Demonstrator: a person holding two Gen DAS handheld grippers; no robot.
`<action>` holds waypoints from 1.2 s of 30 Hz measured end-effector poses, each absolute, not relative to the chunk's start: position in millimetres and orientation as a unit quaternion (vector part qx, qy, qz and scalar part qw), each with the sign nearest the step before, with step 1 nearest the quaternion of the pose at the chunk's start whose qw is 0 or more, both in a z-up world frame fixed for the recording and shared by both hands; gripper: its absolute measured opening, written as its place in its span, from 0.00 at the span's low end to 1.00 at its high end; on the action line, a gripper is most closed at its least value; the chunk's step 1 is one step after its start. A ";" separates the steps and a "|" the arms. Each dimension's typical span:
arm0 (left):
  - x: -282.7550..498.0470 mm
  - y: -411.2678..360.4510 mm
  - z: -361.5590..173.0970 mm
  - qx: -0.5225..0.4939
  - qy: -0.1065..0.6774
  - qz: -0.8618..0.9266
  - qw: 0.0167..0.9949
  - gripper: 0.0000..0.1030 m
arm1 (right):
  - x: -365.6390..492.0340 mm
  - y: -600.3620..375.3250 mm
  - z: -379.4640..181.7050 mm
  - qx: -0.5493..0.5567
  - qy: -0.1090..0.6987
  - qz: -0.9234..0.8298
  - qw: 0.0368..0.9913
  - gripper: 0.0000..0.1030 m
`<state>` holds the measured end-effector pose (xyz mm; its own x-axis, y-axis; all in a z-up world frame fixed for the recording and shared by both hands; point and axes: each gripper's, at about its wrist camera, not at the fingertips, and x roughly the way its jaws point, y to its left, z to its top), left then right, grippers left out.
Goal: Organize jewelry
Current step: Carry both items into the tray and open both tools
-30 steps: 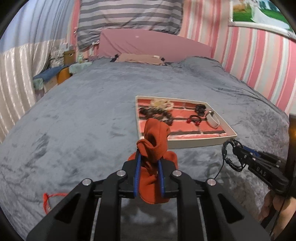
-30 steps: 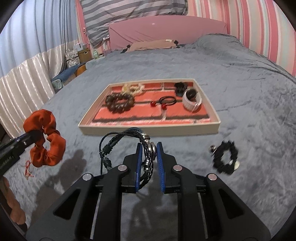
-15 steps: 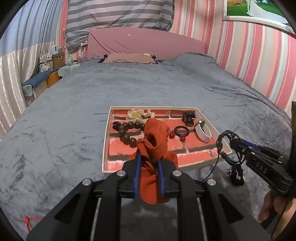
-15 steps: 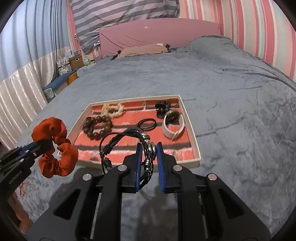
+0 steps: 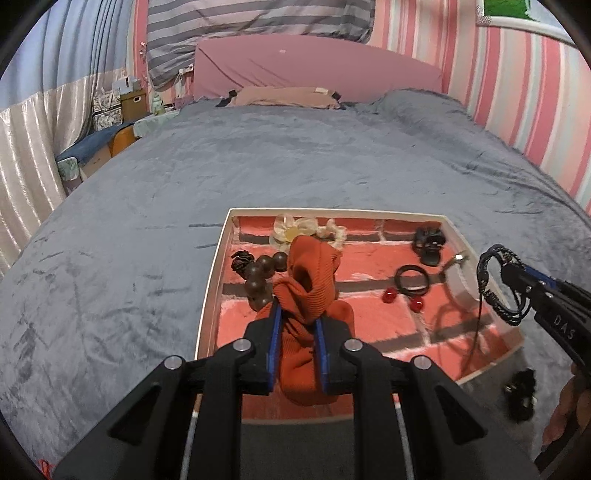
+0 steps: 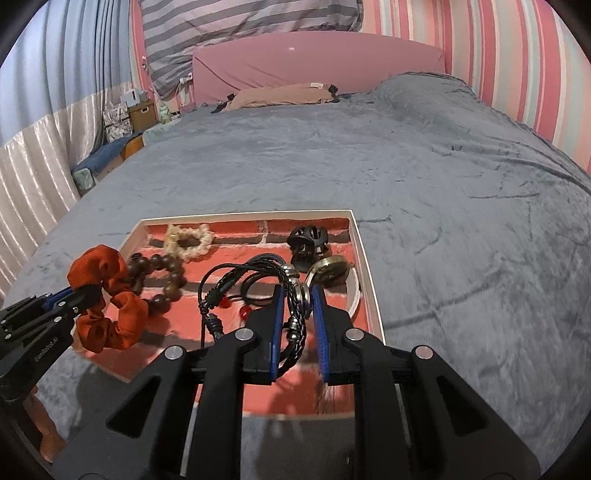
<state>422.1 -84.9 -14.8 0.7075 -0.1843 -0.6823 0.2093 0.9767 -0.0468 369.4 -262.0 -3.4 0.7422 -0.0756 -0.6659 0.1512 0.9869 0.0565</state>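
A grey blanket (image 5: 258, 166) covers the bed. At twelve o'clock stands a pink headboard (image 5: 314, 70) under a striped quilt (image 5: 255, 26). Striped pink wall (image 5: 517, 92) at two, curtain (image 5: 33, 140) at nine.

The tray (image 6: 365, 266) is crowded along its far edge and left side by a cream scrunchie (image 6: 188, 240), black claw clip (image 6: 308, 243) and wooden beads (image 6: 162, 277); its near edge lies bare
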 end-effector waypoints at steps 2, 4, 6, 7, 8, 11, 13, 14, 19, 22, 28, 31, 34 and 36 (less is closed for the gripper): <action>432.2 -87.1 -23.5 0.020 0.375 -0.100 0.921 0.16 | 380.6 -263.8 -9.5 0.047 0.358 -0.064 0.930 0.16; 439.6 -87.8 -30.6 0.023 0.379 -0.093 0.920 0.16 | 392.4 -265.8 -17.0 0.040 0.365 -0.066 0.928 0.16; 446.2 -89.2 -37.7 0.023 0.385 -0.089 0.918 0.16 | 402.5 -266.7 -24.8 0.029 0.371 -0.070 0.925 0.16; 450.7 -90.0 -41.0 0.023 0.387 -0.086 0.918 0.16 | 406.9 -267.6 -27.9 0.026 0.375 -0.071 0.924 0.16; 453.4 -90.0 -43.3 0.022 0.389 -0.085 0.917 0.16 | 413.1 -268.5 -33.5 0.023 0.381 -0.072 0.922 0.16; 463.1 -91.9 -48.5 0.023 0.394 -0.083 0.915 0.16 | 426.2 -271.6 -45.0 0.023 0.394 -0.076 0.916 0.16; 469.2 -95.0 -51.1 0.025 0.397 -0.083 0.914 0.16 | 431.3 -271.7 -50.3 0.022 0.401 -0.076 0.913 0.16; 471.7 -96.0 -52.3 0.027 0.398 -0.082 0.913 0.16 | 433.5 -270.9 -52.7 0.020 0.403 -0.074 0.912 0.16; 478.9 -94.4 -57.6 0.019 0.398 -0.076 0.914 0.17 | 435.1 -266.1 -59.4 0.023 0.406 -0.068 0.911 0.16; 476.8 -94.3 -59.4 0.021 0.389 -0.073 0.918 0.17 | 430.2 -267.1 -61.6 0.034 0.395 -0.073 0.915 0.16; 469.8 -99.3 -65.5 0.043 0.365 -0.063 0.928 0.18 | 426.0 -263.3 -62.9 0.023 0.379 -0.076 0.922 0.16; 468.4 -98.0 -68.1 0.040 0.360 -0.063 0.930 0.19 | 425.3 -263.0 -63.9 0.026 0.377 -0.074 0.923 0.16; 465.7 -97.2 -69.3 0.041 0.355 -0.063 0.932 0.19 | 423.8 -262.0 -66.0 0.025 0.372 -0.074 0.925 0.17; 464.5 -98.0 -70.2 0.042 0.353 -0.064 0.932 0.19 | 424.2 -260.7 -68.0 0.022 0.374 -0.074 0.924 0.18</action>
